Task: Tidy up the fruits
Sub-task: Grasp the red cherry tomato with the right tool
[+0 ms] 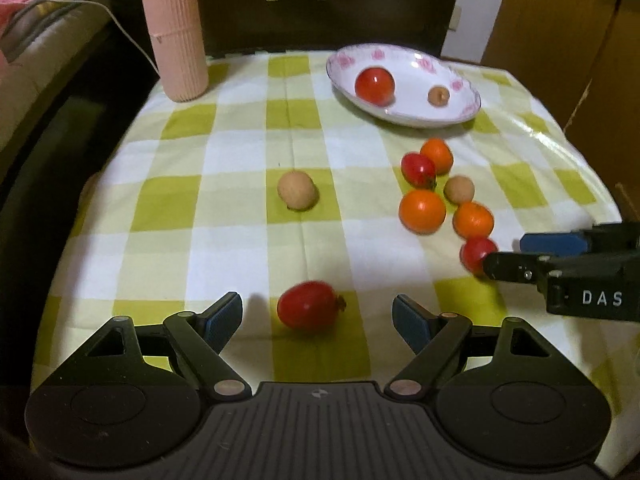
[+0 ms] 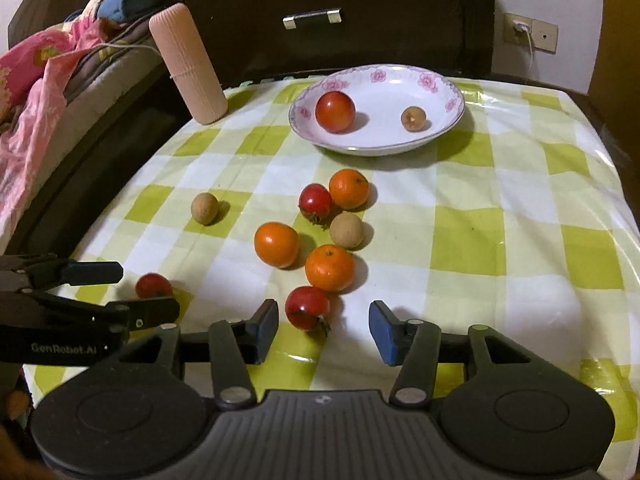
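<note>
Flanking red fruit (image 1: 310, 311) — left claw (image 1: 317, 316) spread, bare cloth (image 1: 240, 256) beyond

A red fruit (image 1: 476, 254) at the right of the left wrist view is partly hidden by the right gripper (image 1: 506, 254), which is cut off by the frame's edge.

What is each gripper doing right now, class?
Left gripper: open, holding nothing, a red fruit between its fingers.
Right gripper: open, holding nothing, another red fruit ahead.
</note>
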A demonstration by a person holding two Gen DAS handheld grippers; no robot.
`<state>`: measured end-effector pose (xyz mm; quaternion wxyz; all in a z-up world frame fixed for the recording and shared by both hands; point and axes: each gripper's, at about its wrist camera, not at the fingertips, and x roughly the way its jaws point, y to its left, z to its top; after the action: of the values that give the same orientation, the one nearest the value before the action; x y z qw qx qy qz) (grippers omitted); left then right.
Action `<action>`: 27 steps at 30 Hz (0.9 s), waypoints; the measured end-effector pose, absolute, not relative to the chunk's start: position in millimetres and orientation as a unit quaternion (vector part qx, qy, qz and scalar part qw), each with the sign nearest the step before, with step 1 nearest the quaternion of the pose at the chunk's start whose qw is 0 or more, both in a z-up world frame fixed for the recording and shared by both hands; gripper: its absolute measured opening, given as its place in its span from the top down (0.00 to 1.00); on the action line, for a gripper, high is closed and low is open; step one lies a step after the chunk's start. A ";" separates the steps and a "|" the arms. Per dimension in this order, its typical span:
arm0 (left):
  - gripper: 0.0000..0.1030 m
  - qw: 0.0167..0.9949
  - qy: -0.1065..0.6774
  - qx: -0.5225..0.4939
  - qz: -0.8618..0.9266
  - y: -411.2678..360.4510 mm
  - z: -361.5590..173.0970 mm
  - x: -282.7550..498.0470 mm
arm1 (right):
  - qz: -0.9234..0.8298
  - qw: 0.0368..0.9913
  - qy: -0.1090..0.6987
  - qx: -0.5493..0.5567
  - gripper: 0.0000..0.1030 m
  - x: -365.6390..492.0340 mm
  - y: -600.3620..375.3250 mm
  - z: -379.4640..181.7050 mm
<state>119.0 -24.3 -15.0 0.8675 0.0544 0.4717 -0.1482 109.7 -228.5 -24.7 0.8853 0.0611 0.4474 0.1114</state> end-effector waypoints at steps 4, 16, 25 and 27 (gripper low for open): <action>0.16 0.865 0.474 0.067 -0.152 -28.0 -20.6 119.6 | 0.116 0.884 0.450 0.057 0.52 115.1 -224.3 -33.0; 0.16 0.863 0.469 0.098 -0.160 -33.0 -30.6 121.4 | 0.141 0.890 0.433 -0.020 0.63 116.8 -194.0 -37.6; 0.32 0.865 0.466 0.092 -0.163 -31.7 -26.5 121.8 | 0.151 0.884 0.441 -0.012 0.75 116.3 -196.4 -36.2; 0.39 0.865 0.468 0.085 -0.162 -29.8 -26.0 123.3 | 0.154 0.884 0.442 -0.004 0.75 115.9 -198.4 -35.7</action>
<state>123.3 -29.8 -26.0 0.8647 0.0850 0.4678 -0.1617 115.9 -198.4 -35.7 0.8835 -0.0043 0.4424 0.1536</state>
